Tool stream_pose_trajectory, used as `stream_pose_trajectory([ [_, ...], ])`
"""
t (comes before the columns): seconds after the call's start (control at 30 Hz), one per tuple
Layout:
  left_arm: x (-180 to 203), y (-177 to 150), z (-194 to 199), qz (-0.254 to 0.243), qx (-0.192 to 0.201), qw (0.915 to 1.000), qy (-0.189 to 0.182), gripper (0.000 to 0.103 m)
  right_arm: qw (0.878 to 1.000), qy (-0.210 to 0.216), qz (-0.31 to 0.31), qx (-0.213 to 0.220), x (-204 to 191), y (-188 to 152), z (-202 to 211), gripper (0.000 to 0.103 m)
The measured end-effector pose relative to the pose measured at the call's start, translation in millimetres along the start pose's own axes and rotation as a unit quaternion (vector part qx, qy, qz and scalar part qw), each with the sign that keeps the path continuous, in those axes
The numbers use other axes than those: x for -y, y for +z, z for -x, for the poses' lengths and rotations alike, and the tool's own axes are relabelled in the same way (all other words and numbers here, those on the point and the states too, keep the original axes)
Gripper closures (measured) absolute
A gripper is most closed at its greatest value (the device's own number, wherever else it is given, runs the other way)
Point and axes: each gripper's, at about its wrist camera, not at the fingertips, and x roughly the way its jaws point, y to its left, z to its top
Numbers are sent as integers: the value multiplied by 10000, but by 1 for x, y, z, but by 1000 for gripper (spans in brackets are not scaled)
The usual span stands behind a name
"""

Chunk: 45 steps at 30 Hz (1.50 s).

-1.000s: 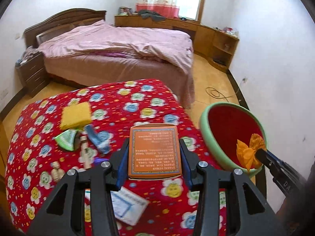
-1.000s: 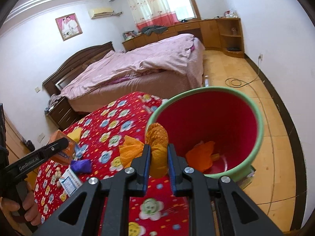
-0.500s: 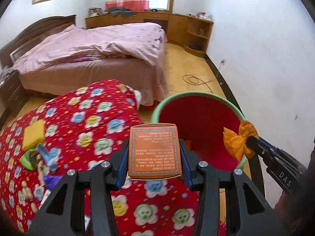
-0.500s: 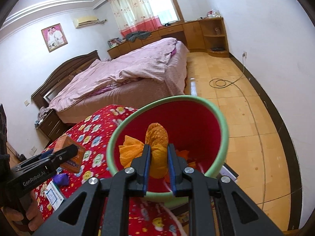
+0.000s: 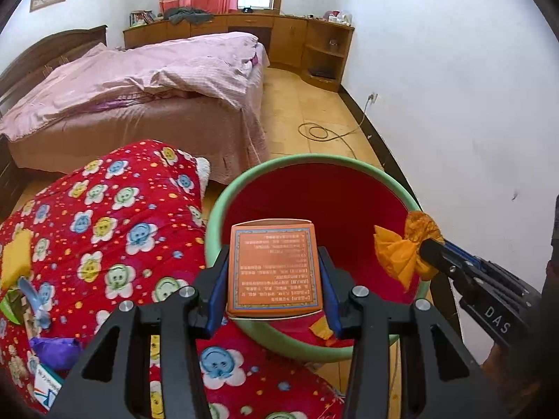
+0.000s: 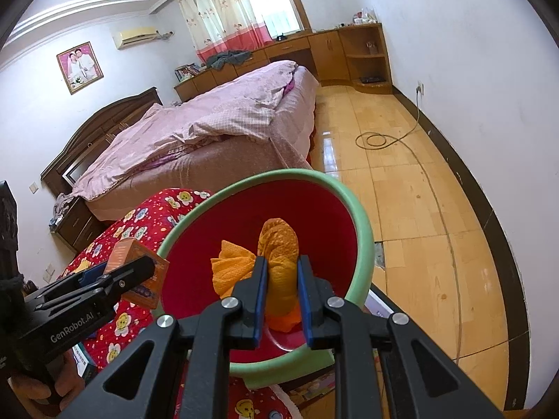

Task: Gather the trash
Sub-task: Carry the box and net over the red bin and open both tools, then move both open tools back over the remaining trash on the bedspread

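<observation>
Now left gripper (image 5: 274, 272) clamps orange box (image 5: 274, 267); right gripper (image 6: 279, 279) pinches orange wrapper (image 6: 277, 269).

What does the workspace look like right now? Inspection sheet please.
Surface: red flowered blanket.
Job's things: orange box and orange wrapper held over the red bin with the green rim.
Clutter: yellow sponge, purple scrap, small packets at left.
Grippers: left gripper shut on the box; right gripper shut on the wrapper.
Cables: coiled cord on the floor, plugged into the wall.
Surroundings: bed, wooden cabinets, window.
</observation>
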Motion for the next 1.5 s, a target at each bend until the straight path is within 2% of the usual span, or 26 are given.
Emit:
stream_pose_trajectory([
  [0.2,3,-1,-13,-35,-153,9998,-88,56,9998,0,-118,-150,9,-3,-14,82],
  [0.27,5,0,-16,-70,-190,9997,-128,52,9996,51,-178,-194,12,-3,-18,81],
  [0.33,6,0,-16,-76,-158,9998,-132,49,9995,80,-233,-216,15,-4,-20,80],
  [0.63,5,1,-5,15,-27,9998,-185,46,9991,194,-296,-211,17,-5,-19,71],
  [1.23,-27,-22,38,480,78,9987,114,46,9987,471,-175,-54,-11,-16,13,59],
  [1.5,-50,-44,57,726,20,9969,319,46,9979,633,-87,-66,-29,-26,22,53],
])
